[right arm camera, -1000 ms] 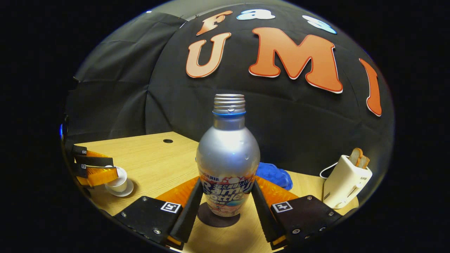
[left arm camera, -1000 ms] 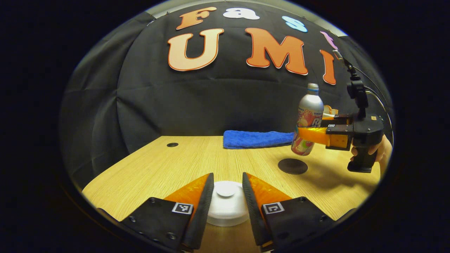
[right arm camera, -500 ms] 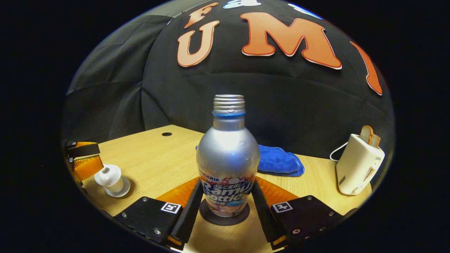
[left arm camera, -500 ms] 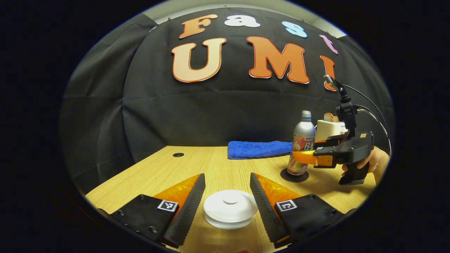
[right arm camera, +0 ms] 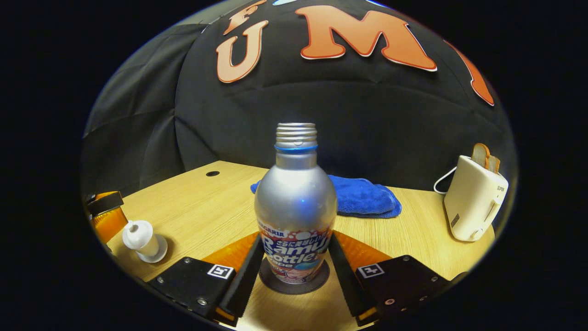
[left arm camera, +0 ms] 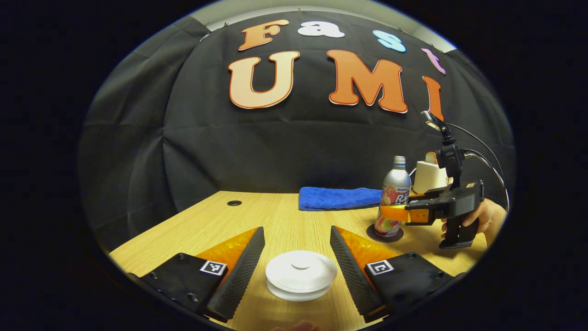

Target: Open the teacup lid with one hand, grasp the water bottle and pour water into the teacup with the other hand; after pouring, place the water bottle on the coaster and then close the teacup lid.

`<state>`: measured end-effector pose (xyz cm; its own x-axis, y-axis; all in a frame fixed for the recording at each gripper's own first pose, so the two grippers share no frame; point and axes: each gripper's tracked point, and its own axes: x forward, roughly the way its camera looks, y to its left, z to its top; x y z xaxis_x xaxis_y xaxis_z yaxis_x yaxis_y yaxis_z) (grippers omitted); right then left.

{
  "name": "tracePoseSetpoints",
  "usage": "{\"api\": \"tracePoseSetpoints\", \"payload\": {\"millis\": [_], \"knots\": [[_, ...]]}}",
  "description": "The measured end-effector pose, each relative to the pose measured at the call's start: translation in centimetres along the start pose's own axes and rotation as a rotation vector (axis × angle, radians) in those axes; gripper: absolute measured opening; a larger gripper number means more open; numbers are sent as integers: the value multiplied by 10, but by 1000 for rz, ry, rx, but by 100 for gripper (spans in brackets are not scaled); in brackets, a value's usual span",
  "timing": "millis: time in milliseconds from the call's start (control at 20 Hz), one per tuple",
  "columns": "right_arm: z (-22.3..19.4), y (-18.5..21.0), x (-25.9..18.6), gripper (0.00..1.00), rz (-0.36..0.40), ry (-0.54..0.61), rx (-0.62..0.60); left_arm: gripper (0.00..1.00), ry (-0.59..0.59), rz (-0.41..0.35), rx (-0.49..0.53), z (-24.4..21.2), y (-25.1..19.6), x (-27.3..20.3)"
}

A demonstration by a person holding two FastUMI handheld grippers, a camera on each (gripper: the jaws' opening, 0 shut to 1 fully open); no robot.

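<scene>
Releasing too abruptly was the risk we judged greatest: the right gripper had its fingers against the bottle, which stood upright on the dark coaster, and a sideways tug on opening could tip it. Whether both fingers pressed or had slackened, we could not tell. Our left gripper was spread wide, holding nothing, its fingers either side of the lidded teacup on the counter; backing off carelessly could clip the lid. The bottle's base was partly hidden by the fingers.
</scene>
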<state>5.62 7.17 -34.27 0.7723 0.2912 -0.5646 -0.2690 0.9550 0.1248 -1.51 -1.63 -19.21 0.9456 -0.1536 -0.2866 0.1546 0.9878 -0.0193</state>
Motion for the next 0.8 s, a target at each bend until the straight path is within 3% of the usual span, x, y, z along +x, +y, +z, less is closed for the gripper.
{"api": "tracePoseSetpoints", "payload": {"millis": [100,200,300,800], "knots": [[3,-1,-4,89,11,2,39,92,-14,9,1,5,-1,-1],[12,-3,-14,95,12,-19,52,98,-30,15,2,13,-2,-3],[24,-6,-27,97,2,-54,30,98,-45,22,-3,19,-4,-4],[91,-16,-127,98,-70,-290,-49,97,-118,33,-7,70,-32,-9]]}}
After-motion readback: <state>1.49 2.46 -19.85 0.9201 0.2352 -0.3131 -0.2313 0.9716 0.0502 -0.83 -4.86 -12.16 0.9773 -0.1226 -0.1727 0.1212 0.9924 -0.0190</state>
